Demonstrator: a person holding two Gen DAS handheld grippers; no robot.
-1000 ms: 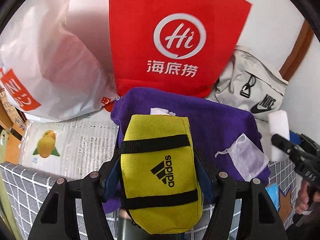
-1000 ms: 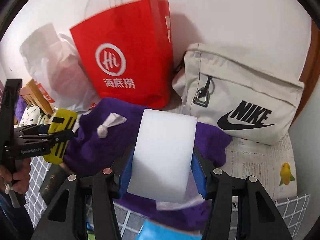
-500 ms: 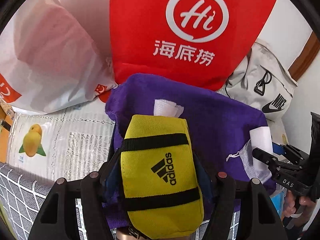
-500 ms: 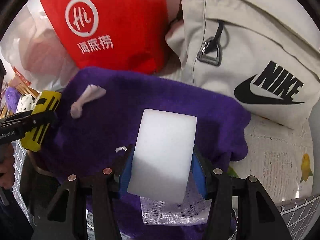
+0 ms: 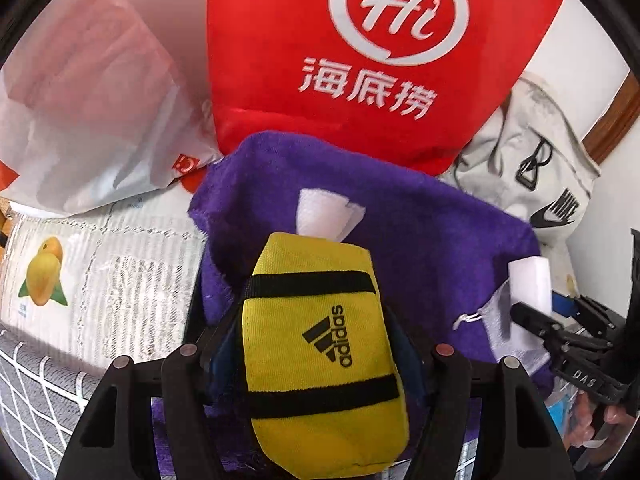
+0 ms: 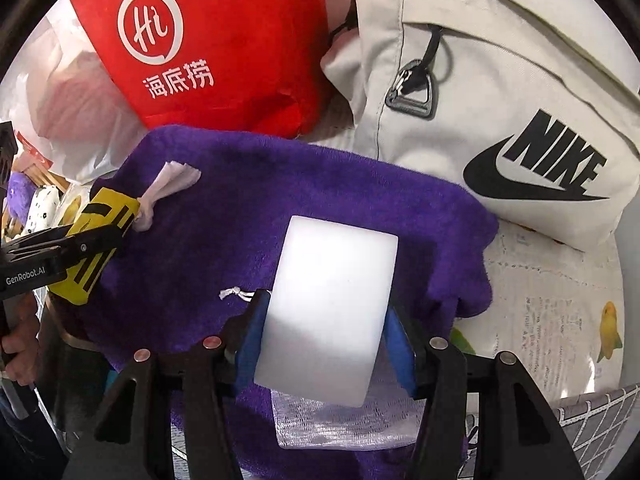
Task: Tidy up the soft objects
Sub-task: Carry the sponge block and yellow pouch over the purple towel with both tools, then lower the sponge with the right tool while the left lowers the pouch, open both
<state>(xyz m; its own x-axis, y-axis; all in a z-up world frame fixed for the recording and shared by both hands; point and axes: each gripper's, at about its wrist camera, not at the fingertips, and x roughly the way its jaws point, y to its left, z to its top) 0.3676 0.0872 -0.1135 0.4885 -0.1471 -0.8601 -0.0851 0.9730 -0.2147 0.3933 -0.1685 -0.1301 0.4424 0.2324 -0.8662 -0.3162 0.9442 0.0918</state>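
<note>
My left gripper (image 5: 316,344) is shut on a yellow Adidas pouch (image 5: 320,360) and holds it over the left part of a purple towel (image 5: 420,232). A crumpled white tissue (image 5: 324,220) lies on the towel just past the pouch. My right gripper (image 6: 324,340) is shut on a white foam block (image 6: 328,312) above the towel (image 6: 240,208) and a sheer white drawstring pouch (image 6: 332,424). In the right wrist view the left gripper (image 6: 60,248) with the pouch (image 6: 100,240) is at the left; in the left wrist view the right gripper (image 5: 560,332) holds the block (image 5: 528,280) at the right.
A red paper bag (image 5: 360,60) stands behind the towel, a white plastic bag (image 5: 88,112) to its left, a beige Nike bag (image 6: 500,100) to its right. A lemon-print cloth (image 5: 100,272) covers the surface. A grid-pattern fabric edge (image 5: 36,392) runs along the front.
Both grippers have moved forward and lower over the purple towel. The bags look larger and closer. Each gripper keeps its hold.
</note>
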